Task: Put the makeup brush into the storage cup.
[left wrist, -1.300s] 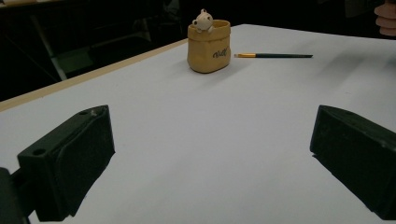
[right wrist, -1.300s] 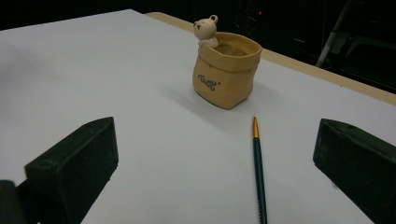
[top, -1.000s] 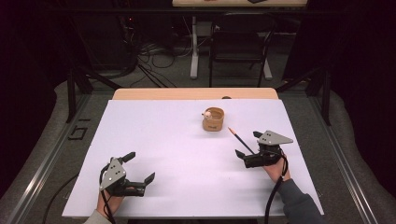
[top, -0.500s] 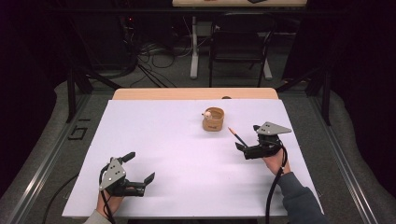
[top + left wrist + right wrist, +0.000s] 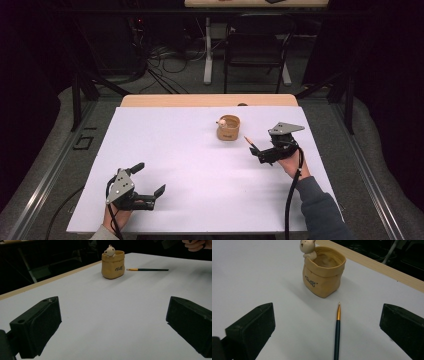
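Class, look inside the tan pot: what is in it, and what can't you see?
The pot looks empty inside: only its tan inner wall shows. A small bear figure sits on the rim. The pen lies outside, on the table. The pot's bottom is hidden by its wall.

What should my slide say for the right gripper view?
Open right gripper lined up over a pen beside a bear pot.

Matt white sheet (image 5: 249, 270) over a wooden table (image 5: 372, 265); smooth tan ceramic-looking pot (image 5: 324, 277); matt black fingers (image 5: 253, 327).

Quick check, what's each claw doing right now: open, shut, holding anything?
Left claw: open, empty, low over the table.
Right claw: open, empty, jaws either side of the pen.
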### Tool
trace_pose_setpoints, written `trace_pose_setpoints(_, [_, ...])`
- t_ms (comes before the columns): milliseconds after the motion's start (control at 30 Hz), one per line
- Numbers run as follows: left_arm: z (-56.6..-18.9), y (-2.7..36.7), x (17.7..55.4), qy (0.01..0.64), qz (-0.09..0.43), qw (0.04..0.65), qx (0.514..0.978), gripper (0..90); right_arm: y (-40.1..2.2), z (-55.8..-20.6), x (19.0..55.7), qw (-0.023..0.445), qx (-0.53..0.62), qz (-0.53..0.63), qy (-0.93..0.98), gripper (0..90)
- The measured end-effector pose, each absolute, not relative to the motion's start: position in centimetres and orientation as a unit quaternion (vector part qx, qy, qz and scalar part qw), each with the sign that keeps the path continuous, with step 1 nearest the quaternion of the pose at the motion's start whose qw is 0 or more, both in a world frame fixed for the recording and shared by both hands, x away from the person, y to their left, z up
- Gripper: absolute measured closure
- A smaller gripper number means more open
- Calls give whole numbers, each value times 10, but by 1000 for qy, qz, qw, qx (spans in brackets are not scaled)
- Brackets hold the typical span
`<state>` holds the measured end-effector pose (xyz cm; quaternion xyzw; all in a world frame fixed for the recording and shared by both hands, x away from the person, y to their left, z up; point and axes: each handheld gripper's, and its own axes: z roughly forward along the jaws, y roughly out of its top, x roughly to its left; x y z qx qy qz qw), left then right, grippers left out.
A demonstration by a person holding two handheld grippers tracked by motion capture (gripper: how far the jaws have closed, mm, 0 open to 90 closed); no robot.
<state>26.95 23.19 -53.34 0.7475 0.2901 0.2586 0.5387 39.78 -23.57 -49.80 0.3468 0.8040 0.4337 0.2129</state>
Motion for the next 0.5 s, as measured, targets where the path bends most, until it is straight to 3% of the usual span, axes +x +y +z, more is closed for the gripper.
trace_pose_setpoints(500, [-534, 231, 270, 289, 257, 539, 748, 1, -231, -481, 423, 199, 363, 399, 818, 0])
